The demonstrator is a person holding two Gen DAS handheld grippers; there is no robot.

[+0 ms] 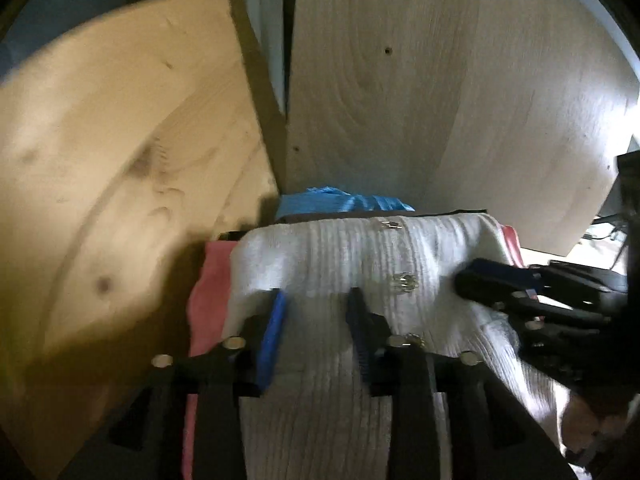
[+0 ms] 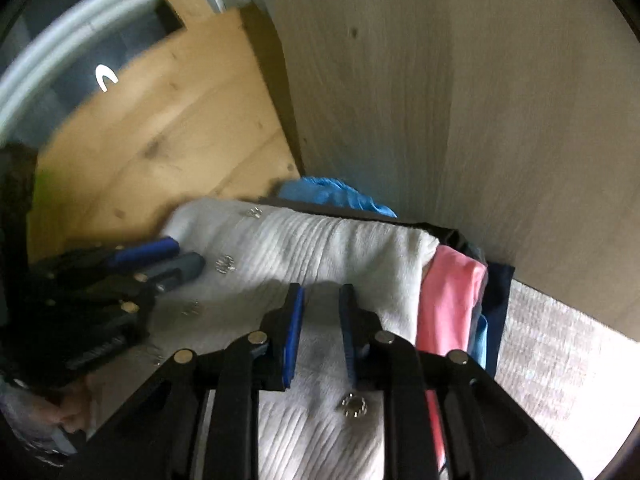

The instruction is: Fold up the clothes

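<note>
A folded white ribbed cardigan [image 1: 360, 264] with shiny buttons lies on top of a stack of folded clothes; it also shows in the right wrist view [image 2: 320, 248]. Under it are a pink garment [image 1: 208, 280] [image 2: 448, 300], dark cloth and a blue garment [image 1: 340, 202] [image 2: 340, 196]. My left gripper [image 1: 318, 300] rests on the cardigan's near left part with its jaws apart, cloth between them. My right gripper [image 2: 322, 300] rests on its right part with a narrower gap. Each gripper shows in the other's view: the right one [image 1: 492, 280], the left one [image 2: 176, 256].
The stack sits in a corner between a pale wood panel [image 1: 440, 80] behind and on the right and a pine board [image 1: 120, 160] on the left. A grey woven surface [image 2: 560, 352] lies right of the stack.
</note>
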